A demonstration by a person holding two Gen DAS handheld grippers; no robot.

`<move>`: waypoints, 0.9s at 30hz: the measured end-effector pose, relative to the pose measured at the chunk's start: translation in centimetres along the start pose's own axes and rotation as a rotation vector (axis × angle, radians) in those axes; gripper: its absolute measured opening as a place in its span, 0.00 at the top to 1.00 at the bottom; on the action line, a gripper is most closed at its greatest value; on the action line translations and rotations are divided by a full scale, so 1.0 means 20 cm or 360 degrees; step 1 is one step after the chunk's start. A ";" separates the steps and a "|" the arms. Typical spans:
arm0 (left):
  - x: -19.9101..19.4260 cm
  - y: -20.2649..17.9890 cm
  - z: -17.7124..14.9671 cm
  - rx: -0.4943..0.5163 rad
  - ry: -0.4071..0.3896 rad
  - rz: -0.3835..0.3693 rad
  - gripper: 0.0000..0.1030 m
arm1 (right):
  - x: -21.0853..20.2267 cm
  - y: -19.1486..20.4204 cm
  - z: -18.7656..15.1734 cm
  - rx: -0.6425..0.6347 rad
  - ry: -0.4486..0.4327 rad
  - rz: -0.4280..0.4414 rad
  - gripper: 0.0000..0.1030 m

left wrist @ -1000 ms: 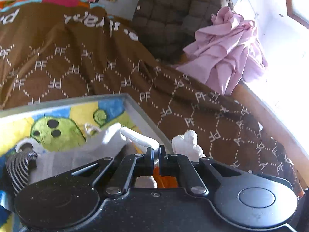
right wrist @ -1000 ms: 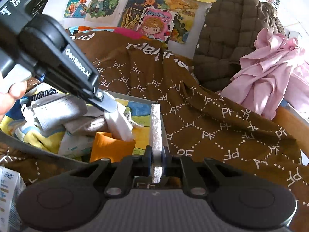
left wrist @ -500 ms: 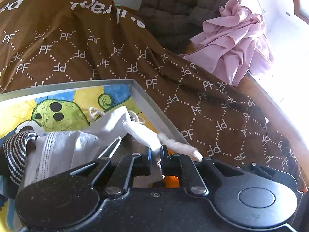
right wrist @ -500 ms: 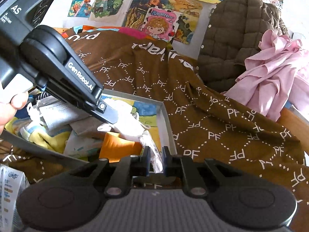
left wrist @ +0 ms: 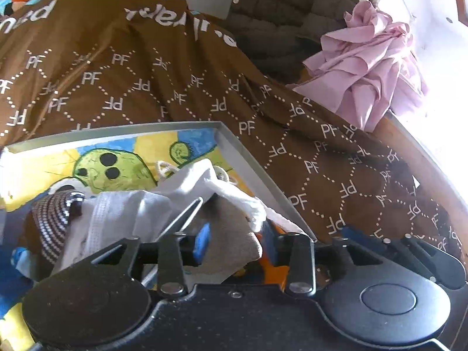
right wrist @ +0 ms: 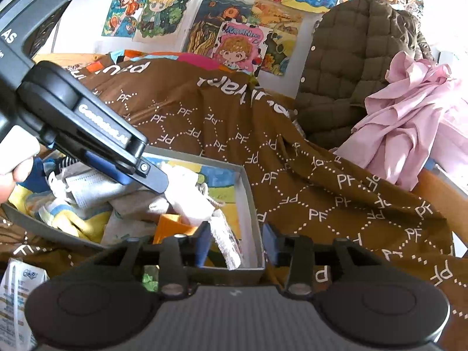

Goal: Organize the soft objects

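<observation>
Right tool (right wrist: 236,241) parted, white cloth (right wrist: 225,242) seemingly loose.

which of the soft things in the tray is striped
The rolled dark piece with thin white stripes at the tray's left end. The cloths beside it are plain: a white towel, a beige piece and an orange one.

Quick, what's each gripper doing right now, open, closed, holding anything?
Left gripper: open, jaws just opened, beige cloth loose between them.
Right gripper: open, just released the white cloth.

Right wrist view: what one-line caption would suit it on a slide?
Open right tool over a white fluffy cloth lying in the grey cardboard box, the left tool open over the same pile.
</observation>
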State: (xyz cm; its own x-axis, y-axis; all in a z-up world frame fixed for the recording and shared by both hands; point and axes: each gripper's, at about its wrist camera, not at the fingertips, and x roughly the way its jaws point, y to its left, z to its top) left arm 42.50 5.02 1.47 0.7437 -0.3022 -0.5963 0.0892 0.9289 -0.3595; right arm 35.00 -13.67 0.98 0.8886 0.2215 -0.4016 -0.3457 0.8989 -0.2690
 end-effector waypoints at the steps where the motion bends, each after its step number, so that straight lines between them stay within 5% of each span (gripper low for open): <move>1: -0.02 0.00 0.00 -0.0003 -0.0011 0.0009 0.50 | -0.01 0.00 0.01 0.0003 -0.0008 0.0001 0.50; 14: -0.27 -0.03 -0.02 0.0040 -0.0159 0.0177 0.02 | -0.15 -0.04 0.07 0.0036 -0.0098 0.0031 0.18; 27: -0.50 -0.02 -0.09 -0.0010 -0.0185 0.0362 0.01 | -0.28 -0.08 0.12 0.0080 -0.0184 0.0074 0.02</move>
State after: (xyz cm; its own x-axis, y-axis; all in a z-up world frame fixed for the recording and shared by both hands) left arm 33.80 7.26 6.36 0.8152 -0.0589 -0.5761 -0.0927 0.9687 -0.2302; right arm 31.31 -15.46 5.87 0.9017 0.3028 -0.3085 -0.3744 0.9038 -0.2071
